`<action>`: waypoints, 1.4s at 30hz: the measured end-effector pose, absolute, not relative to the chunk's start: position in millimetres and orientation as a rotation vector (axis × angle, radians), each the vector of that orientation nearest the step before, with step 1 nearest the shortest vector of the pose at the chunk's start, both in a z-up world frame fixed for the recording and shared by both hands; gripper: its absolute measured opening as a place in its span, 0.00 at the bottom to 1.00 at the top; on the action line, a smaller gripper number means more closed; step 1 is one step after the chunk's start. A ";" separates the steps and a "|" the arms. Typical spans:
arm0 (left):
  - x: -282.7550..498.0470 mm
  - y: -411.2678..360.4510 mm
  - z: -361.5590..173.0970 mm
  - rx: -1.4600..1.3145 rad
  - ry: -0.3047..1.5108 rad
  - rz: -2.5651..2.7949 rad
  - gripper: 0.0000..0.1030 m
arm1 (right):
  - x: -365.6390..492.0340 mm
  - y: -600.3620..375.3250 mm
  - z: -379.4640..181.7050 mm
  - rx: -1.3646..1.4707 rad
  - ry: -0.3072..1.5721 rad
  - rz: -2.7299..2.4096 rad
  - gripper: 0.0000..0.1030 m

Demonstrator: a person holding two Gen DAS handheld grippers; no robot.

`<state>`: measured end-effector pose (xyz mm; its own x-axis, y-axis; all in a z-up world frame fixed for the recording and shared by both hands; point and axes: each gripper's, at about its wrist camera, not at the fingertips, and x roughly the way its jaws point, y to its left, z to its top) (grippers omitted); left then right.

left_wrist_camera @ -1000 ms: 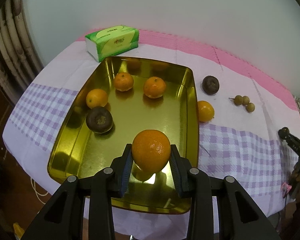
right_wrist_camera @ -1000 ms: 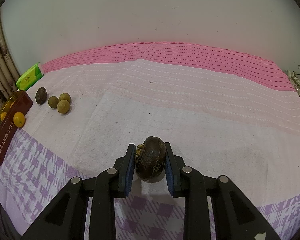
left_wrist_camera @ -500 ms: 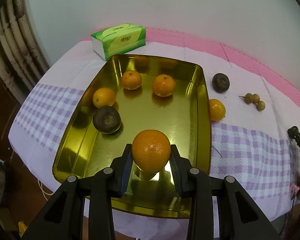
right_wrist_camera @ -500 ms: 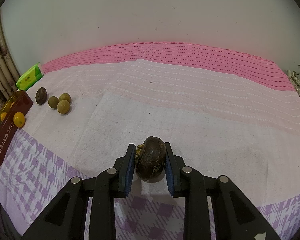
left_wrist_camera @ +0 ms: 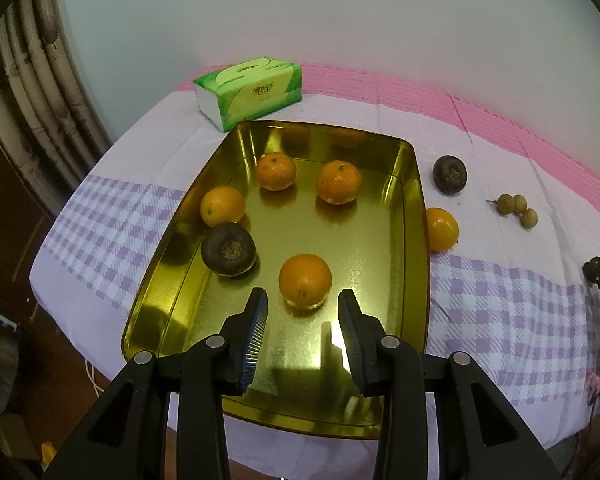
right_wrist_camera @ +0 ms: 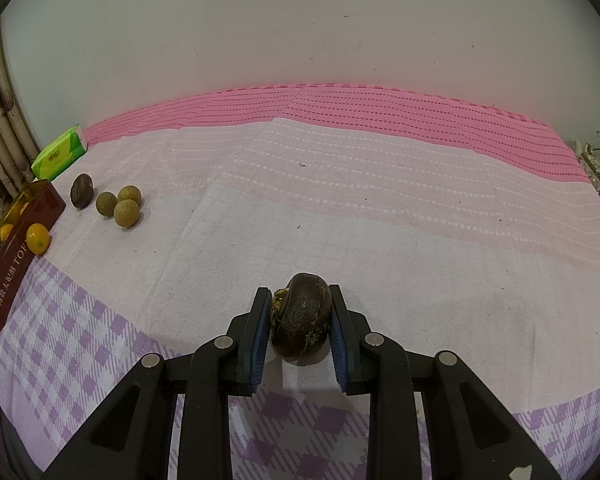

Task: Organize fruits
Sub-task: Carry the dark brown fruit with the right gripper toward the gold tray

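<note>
My left hand-held gripper stands released above an orange in the tray. My right hand-held gripper clenches a dark fruit.

Tray outer wall, dark red, right wrist view: pale print running along side, several Chinese characters too distorted to read, then Latin capitals "TOF", rest cut off behind orange.
Tissue pack, green and white, left wrist view: small red logo on front face, too blurred to read. Same pack in right wrist view: mark illegible.
</note>
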<state>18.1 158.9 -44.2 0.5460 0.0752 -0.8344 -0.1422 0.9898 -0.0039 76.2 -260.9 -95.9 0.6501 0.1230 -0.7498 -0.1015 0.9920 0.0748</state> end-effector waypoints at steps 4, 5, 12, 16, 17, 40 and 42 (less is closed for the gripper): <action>17.5 158.3 -42.7 -0.071 0.984 0.130 0.37 | 76.3 -261.0 -95.8 0.022 0.854 0.125 0.25; 17.4 158.5 -42.5 -0.071 0.984 0.131 0.37 | 75.9 -260.5 -96.0 0.021 0.853 0.125 0.25; 17.0 158.8 -42.6 -0.076 0.992 0.133 0.38 | 75.4 -257.7 -97.0 0.007 0.853 0.115 0.25; 16.1 159.2 -41.4 -0.074 0.996 0.141 0.40 | 75.2 -255.0 -97.1 -0.012 0.854 0.105 0.25; 16.4 159.4 -41.3 -0.074 0.996 0.142 0.43 | 75.3 -254.6 -97.0 -0.016 0.854 0.103 0.25; 11.2 170.9 -29.1 -0.125 0.988 0.168 0.43 | 46.1 -233.1 -80.4 0.113 0.841 0.201 0.22; 9.8 177.9 -24.1 -0.139 0.974 0.195 0.43 | 43.4 -216.3 -72.1 0.101 0.834 0.243 0.22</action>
